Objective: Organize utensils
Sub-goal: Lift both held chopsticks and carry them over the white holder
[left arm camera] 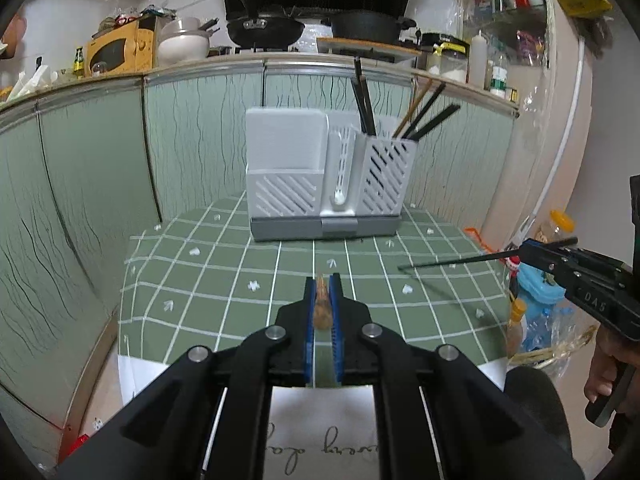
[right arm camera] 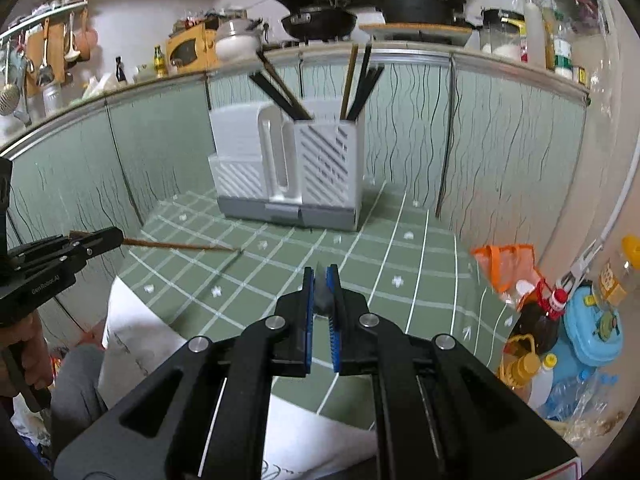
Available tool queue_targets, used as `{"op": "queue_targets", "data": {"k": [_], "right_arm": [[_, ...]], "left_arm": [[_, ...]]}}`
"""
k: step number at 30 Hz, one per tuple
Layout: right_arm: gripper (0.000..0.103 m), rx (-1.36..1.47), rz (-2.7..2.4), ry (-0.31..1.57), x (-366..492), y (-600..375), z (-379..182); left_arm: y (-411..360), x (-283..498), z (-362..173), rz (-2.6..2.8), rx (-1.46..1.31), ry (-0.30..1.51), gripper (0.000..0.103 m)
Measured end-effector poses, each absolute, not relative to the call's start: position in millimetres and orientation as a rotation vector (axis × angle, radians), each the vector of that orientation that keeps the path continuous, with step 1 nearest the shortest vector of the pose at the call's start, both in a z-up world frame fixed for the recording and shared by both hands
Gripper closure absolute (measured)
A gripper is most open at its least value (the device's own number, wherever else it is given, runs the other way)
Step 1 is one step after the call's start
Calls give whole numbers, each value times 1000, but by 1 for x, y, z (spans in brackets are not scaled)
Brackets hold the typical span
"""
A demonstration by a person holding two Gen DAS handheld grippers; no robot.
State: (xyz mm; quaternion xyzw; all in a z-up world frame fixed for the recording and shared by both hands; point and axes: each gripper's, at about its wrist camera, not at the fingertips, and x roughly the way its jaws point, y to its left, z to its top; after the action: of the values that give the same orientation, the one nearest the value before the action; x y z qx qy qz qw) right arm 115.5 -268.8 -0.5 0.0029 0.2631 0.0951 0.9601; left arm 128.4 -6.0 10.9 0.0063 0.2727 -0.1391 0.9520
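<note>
Your left gripper [left arm camera: 324, 300] is clenching a brown wooden chopstick [right arm camera: 176, 245] between its blue fingers [left arm camera: 308, 320]; in the left wrist view you are seeing it end-on. In the right wrist view it is running out level from the gripper at 9 o'clock, tip pointing toward the middle of the desk [left arm camera: 224, 280] and hanging above the green checked cloth, not touching it.

Your right gripper [right arm camera: 320, 292] is gripping a thin black chopstick [left arm camera: 460, 261] the same way. In the left wrist view it is reaching in from 3 o'clock, nearly level, tip hovering over the cloth. The two tips are pointing toward each other, well apart from the holder.

Further out, at 12 o'clock in both views, the white utensil holder [left arm camera: 316, 176] is standing upright at the back of the desk, just beside the green cabinet fronts. Its right-hand slotted compartment [left arm camera: 386, 176] is already carrying several dark chopsticks [left arm camera: 366, 96] leaning out of the top.

You are in the carrying step: both pieces are lifted, neither is stowed yet. Next you will likely be tipping each chopstick from level to upright, bringing it over that right-hand compartment, and letting go only once the tip is inside the rim. Watch the leaning sticks; they are crowding the opening.
</note>
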Motion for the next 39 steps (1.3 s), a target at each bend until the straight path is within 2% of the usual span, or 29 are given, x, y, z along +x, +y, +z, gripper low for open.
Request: {"op": "queue_targets", "data": {"k": [15,39], "right_arm": [[97,15,230,454,121,-268,52],[97,62,318,452,157,-300,135]], "left_arm": [[-2,135,67,-321,15,492,95],[-26,185,157,-479,31,432,95]]}}
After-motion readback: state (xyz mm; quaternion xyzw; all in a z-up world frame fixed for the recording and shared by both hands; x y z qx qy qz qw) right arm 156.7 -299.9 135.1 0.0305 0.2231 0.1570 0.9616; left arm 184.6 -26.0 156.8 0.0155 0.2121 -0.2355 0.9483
